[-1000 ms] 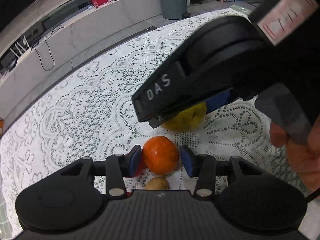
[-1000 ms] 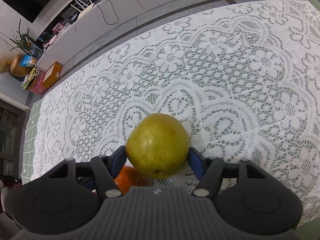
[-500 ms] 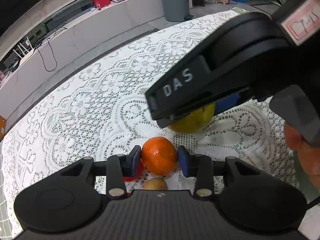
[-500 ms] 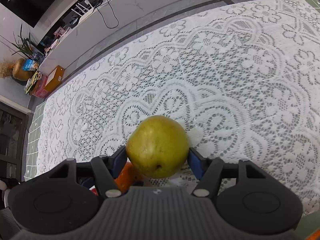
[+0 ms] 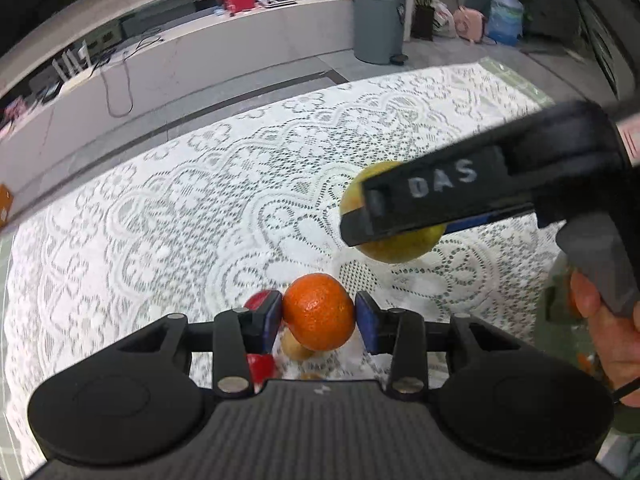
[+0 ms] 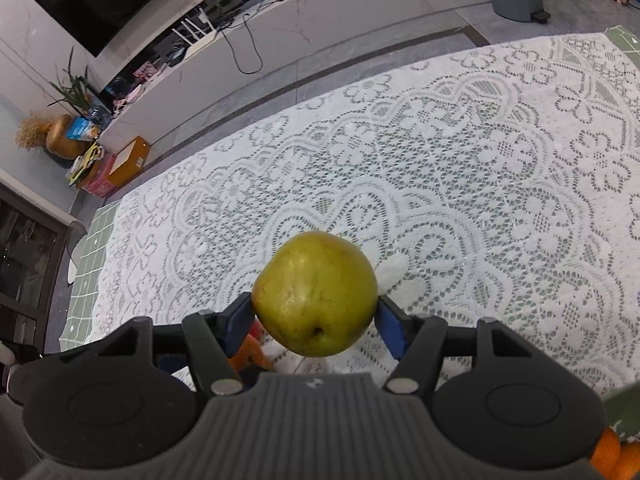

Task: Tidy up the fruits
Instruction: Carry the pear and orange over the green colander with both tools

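Left hand-held gripper (image 5: 319, 317) was seen clamped on an orange (image 5: 319, 311), blue pads pressed at 9 and 3 o'clock of the fruit, which was held clear of the lace cloth (image 5: 180, 220) on the counter. Right hand-held gripper (image 6: 316, 312) was likewise clamped on a green pear (image 6: 315, 293), also held above the cloth.

Step judged: both fruits gripped and carried, mid-transfer to wherever they are to be sorted. No bowl or tray was visible in either view, so the next move was judged to call for finding the drop spot, keeping the two grippers from colliding, and holding the squeeze steady on round, smooth fruit that could roll out.

Left wrist view only: a red fruit (image 5: 260, 364) and a small brown fruit (image 5: 294, 347) lay under the orange at 6 to 7 o'clock; the right hand-held gripper with the pear crossed at 2 o'clock, a hand (image 5: 612, 344) on its handle; a grey bin (image 5: 378, 22) was far off at 12.

Right wrist view only: more oranges (image 6: 614, 456) sat at 5 o'clock near the frame edge; a cardboard box (image 6: 128, 160) was on the floor at 10.
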{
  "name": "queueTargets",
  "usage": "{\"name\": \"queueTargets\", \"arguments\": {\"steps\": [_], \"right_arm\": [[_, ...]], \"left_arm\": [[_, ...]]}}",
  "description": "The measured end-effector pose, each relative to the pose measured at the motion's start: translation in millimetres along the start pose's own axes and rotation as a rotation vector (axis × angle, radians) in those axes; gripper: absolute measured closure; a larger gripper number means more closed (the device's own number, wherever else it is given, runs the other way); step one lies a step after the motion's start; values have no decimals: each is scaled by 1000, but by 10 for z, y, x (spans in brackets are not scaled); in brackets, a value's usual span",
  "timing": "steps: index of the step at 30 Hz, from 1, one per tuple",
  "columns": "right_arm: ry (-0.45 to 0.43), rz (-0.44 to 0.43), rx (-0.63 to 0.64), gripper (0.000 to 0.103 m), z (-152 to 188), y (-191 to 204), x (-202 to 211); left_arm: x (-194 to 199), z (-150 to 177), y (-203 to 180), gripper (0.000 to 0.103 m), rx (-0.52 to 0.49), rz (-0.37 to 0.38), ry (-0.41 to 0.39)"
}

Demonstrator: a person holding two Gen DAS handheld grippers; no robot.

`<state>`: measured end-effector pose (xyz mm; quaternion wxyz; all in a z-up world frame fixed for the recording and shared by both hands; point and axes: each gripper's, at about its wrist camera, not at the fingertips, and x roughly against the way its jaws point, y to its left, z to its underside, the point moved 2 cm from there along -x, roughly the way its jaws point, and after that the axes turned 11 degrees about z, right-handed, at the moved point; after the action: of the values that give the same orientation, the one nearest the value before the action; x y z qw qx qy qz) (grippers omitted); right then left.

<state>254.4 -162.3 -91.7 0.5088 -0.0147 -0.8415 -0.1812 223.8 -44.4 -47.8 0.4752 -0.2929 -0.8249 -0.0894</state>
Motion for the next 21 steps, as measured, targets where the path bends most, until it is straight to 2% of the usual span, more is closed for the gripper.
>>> {"name": "queueTargets", "arguments": {"steps": [6, 11, 15, 21], "right_arm": [[-30, -25, 18, 40, 141, 17, 262], [-72, -53, 38, 40, 267, -28, 568], [-100, -80, 52, 40, 394, -141, 825], [-131, -75, 86, 40, 603, -444, 1156]], "left_arm": [[250, 52, 33, 58, 72, -2, -27], [478, 77, -15, 58, 130, 36, -69], [605, 127, -108, 58, 150, 52, -93], [717, 190, -332, 58, 173, 127, -120]]}}
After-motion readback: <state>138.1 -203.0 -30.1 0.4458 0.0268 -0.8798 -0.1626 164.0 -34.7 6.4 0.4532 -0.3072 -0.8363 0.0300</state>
